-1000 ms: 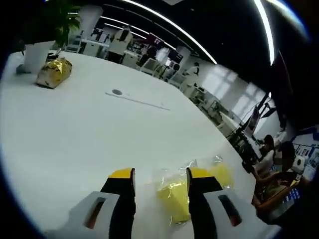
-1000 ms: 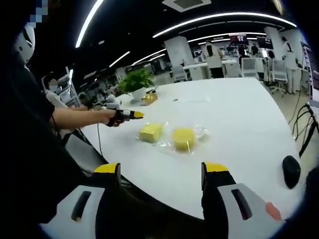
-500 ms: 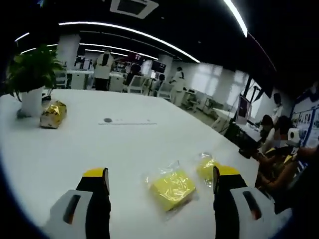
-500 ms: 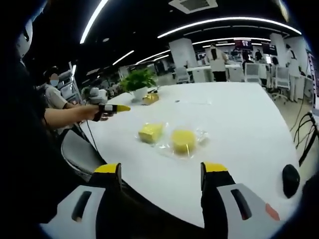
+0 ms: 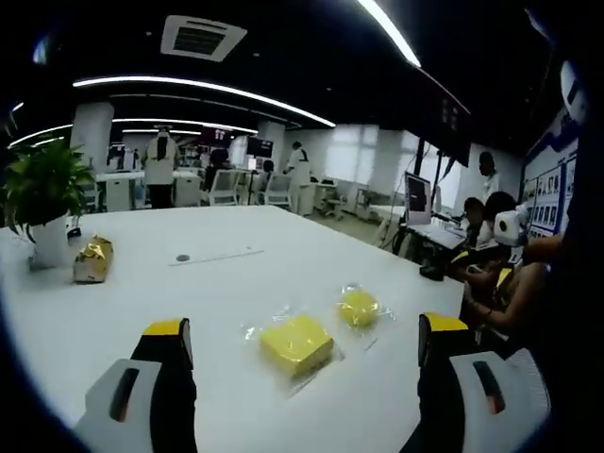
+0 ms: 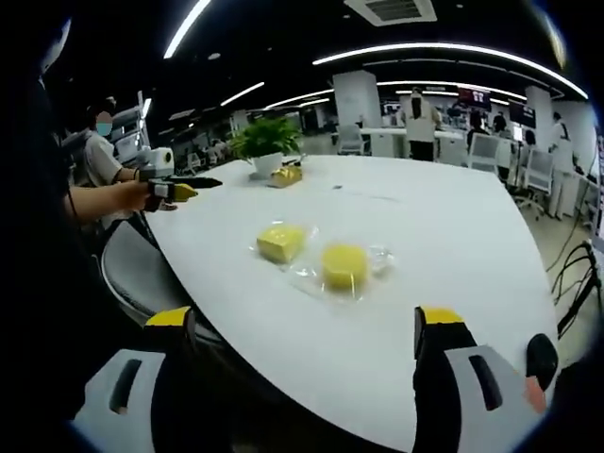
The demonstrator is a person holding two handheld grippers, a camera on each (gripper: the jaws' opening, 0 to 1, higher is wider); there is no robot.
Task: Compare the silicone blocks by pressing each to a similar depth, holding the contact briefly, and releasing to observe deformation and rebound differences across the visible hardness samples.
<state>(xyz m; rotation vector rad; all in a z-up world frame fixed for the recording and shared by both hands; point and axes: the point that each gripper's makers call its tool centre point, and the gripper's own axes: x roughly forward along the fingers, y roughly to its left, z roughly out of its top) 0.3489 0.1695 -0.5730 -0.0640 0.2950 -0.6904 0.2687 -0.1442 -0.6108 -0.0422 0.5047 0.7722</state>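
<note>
Spreading wider than before, both grippers' fingers stand released, clear of the square block [image 5: 295,343] and round block [image 6: 344,265].

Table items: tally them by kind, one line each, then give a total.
Yellow blocks in clear wrap: 2, one square and one round
Potted plant: 1
Gold foil packet: 1
Black mouse: 1
Total: 5

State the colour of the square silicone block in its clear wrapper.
Yellow; the square silicone block shows best in the left gripper view.
</note>
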